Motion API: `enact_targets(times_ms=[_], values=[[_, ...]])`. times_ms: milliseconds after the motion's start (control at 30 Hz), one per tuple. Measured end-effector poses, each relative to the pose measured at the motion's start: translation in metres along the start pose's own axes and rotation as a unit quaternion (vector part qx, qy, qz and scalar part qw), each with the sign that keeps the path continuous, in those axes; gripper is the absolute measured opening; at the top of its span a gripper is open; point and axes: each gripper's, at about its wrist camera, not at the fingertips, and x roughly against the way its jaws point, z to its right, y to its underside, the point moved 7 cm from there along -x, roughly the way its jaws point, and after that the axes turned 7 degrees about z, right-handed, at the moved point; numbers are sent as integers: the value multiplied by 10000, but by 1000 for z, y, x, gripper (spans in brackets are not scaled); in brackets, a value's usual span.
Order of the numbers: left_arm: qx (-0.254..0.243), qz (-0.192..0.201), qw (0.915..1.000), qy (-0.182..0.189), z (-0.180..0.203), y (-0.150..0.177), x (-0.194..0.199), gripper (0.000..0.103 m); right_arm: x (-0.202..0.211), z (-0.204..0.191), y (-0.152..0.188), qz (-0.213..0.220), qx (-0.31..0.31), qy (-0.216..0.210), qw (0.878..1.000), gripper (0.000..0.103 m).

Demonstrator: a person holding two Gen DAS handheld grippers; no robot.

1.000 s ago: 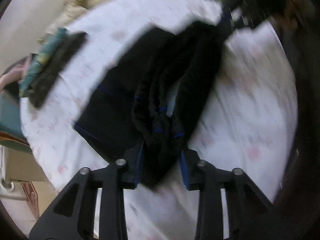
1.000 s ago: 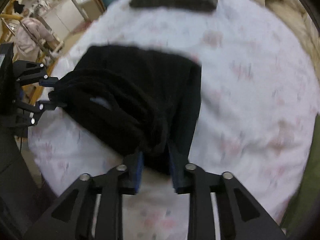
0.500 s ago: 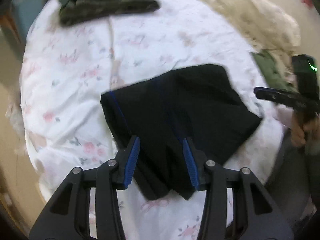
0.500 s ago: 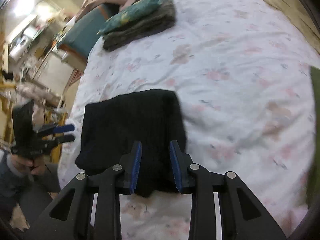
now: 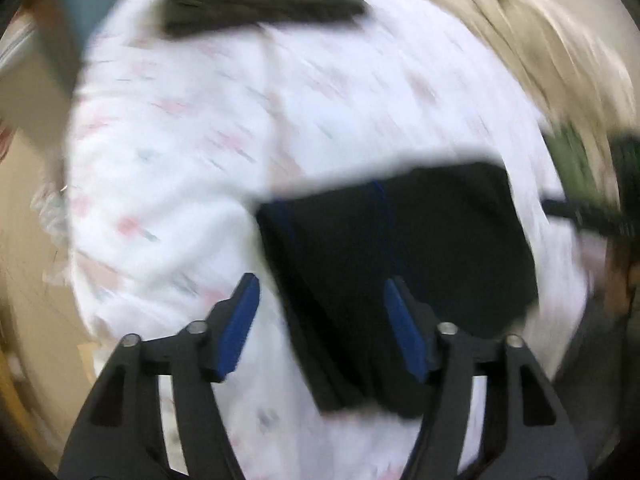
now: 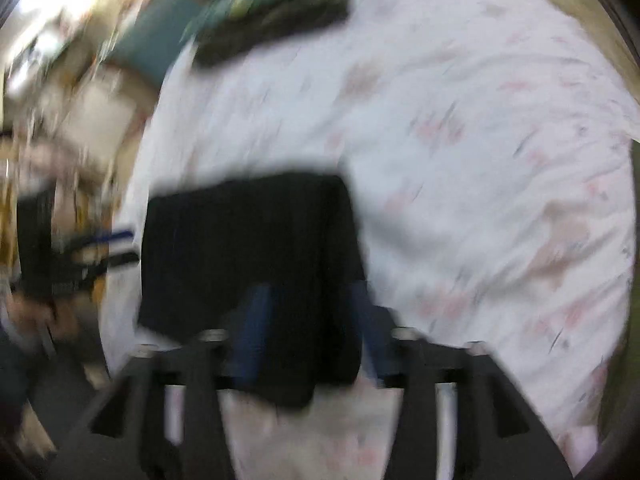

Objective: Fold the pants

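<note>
The black pants with thin blue stripes lie folded into a flat rectangle on the white floral bedsheet; they also show in the right wrist view. My left gripper is open above the pants' near left edge, holding nothing. My right gripper is open, its jaws apart over the pants' near edge. The other gripper appears at the right edge of the left wrist view and at the left edge of the right wrist view. Both views are blurred by motion.
A stack of folded clothes, teal on dark grey, lies at the far end of the bed and shows in the right wrist view. A beige blanket runs along the far right side. A green garment lies beside the pants.
Both grippers let go of the pants, which now lie folded flat. The left jaws have opened wider and both grippers are pulling back.
</note>
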Motion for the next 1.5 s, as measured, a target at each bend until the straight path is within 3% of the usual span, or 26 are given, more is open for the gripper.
enact_targets(times_ms=[100,200,267,300,333,400,467,567,600,633,700,733,767,800,833,967,1033,1067,1100,1167,1200,1233,1267,1300,1433,1500], values=[[673,51,9975,194,-16,-14,-17,63,-17,2,-19,80,-159,-203,9996,63],[787,-96,9968,-119,-24,-13,-47,57,-49,9,-23,-193,53,123,9997,60],[729,-121,9973,-47,-21,-7,-55,19,-63,6,-20,-569,-38,-180,9982,33],[722,-125,9973,13,-22,-7,-55,7,-65,3,-22,-523,149,-147,9984,10],[663,-67,9978,4,-21,-9,-55,6,-65,-2,-25,-435,443,-74,9980,4],[624,74,9980,-9,-23,-15,-53,6,-67,-4,-35,-298,580,-22,9979,4],[757,110,9971,-39,-31,-25,-56,6,-68,4,-47,-64,282,-60,9996,4],[837,-14,9964,-121,-32,-26,-62,15,-73,8,-44,-238,24,-153,9996,4],[938,-38,9953,-237,-36,-24,-57,32,-71,7,-44,-225,76,-158,9996,5],[1075,-14,9935,-374,-41,-21,-50,56,-62,7,-42,-182,81,-181,9996,10],[1408,159,9890,-434,-50,-15,-31,72,-54,6,-38,-218,-133,-239,9994,13],[1528,182,9873,-384,-52,-11,-26,77,-46,8,-33,-240,-309,-366,9986,23],[1632,202,9861,-243,-49,-6,-20,78,-39,10,-28,-201,-423,-427,9980,34],[1671,228,9856,-99,-45,0,-17,80,-37,12,-25,-172,-463,-407,9980,67],[1668,181,9858,-21,-40,8,-18,82,-37,11,-19,-142,-489,-420,9978,83],[1679,-293,9852,173,-23,34,-48,83,-60,14,1,-505,-576,-394,9963,83],[1570,-172,9872,228,-17,38,-56,82,-72,13,15,-773,-668,-650,9926,80],[1465,-44,9888,273,-12,35,-56,80,-75,9,20,-815,-556,-698,9927,78],[1409,22,9892,402,-8,33,-55,65,-75,6,21,-769,-466,-703,9935,77],[1274,-53,9915,257,0,34,-57,54,-79,-4,27,-865,-385,-854,9918,57],[1192,-56,9925,247,3,33,-57,48,-81,-8,29,-913,-351,-915,9910,40],[1060,-80,9942,174,5,34,-57,36,-82,-16,33,-950,-219,-973,9905,29],[964,-90,9953,62,6,34,-56,28,-84,-22,35,-943,-57,-950,9910,23],[856,-73,9963,-50,7,33,-53,14,-82,-29,34,-837,150,-851,9927,20],[496,137,9986,-125,14,29,-33,9,-64,-50,24,-458,486,-1039,9923,16],[617,214,9978,-122,12,28,-24,9,-54,-59,20,-324,605,-1073,9919,16]])
